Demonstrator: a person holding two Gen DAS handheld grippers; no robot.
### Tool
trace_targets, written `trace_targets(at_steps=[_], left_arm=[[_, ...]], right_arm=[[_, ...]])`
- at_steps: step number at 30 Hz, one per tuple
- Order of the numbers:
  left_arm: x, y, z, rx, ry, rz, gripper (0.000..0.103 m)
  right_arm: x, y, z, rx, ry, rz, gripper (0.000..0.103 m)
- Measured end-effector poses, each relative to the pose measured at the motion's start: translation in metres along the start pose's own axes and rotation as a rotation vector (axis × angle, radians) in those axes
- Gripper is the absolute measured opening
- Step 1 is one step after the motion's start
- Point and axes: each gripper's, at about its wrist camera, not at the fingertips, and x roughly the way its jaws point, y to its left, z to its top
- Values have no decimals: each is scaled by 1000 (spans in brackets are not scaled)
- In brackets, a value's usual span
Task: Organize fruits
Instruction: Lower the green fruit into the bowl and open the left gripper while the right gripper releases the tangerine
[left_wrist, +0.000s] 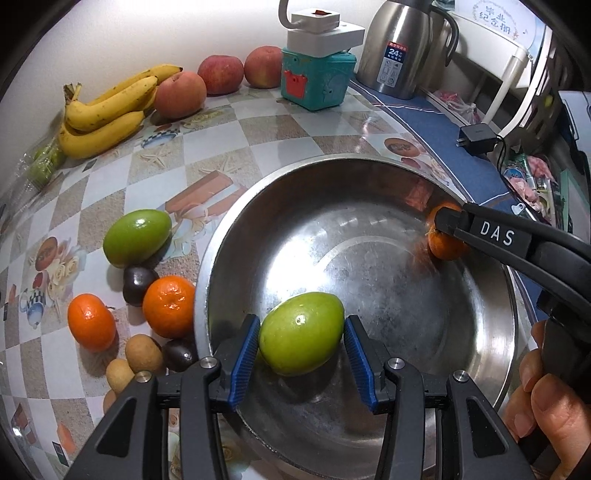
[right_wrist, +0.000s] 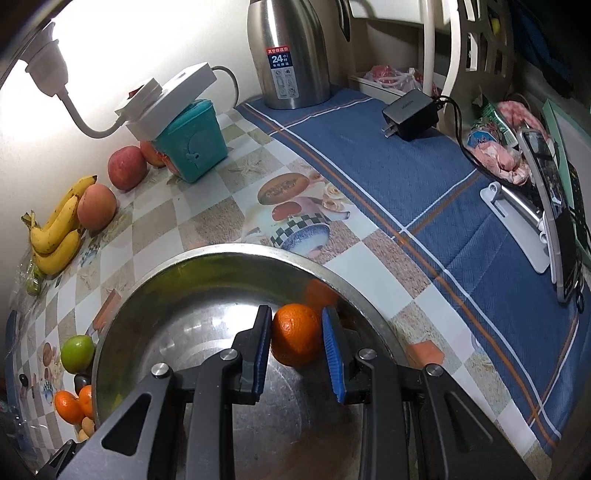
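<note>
Steel bowl (left_wrist: 207, 280); both fingers grip fruit above it.

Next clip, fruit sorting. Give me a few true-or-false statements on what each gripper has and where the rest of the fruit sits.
1. The left gripper has a green fruit between its fingers, over the metal bowl. True.
2. The right gripper is shut on a banana. False: it is shut on an orange at the bowl's inner wall.
3. The bananas lie in the bowl. False: they lie on the table by the wall, next to the apples.
4. A second green fruit lies on the table outside the bowl. True.
5. Two oranges lie on the table beside the bowl. True.
</note>
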Motion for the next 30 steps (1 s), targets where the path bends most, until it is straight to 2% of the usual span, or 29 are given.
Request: trace_targets(at_steps=[11,14,18,23,27,30], left_arm=[[-3,3,3,-8,-3,-10,53],[-9,3,6,-6,-24,-12,64],[-19,4,10,0,-45,-11,64],[-35,4,16,0,-61,-13,64],[-43,13,18,-30,-43,18,65],[-45,26,17,-73,-10,42,66]], right_arm=[[1,3,1,-13,-4,-9,30],[1,3,1,-19,-8,-15,31],[-2,2,2,-14,-13,-15,36],[-14,2,5,-14,-37,-5,37],[-26,4,8,-18,-45,-6,37],[-32,5,6,-17,-8,-20,37]])
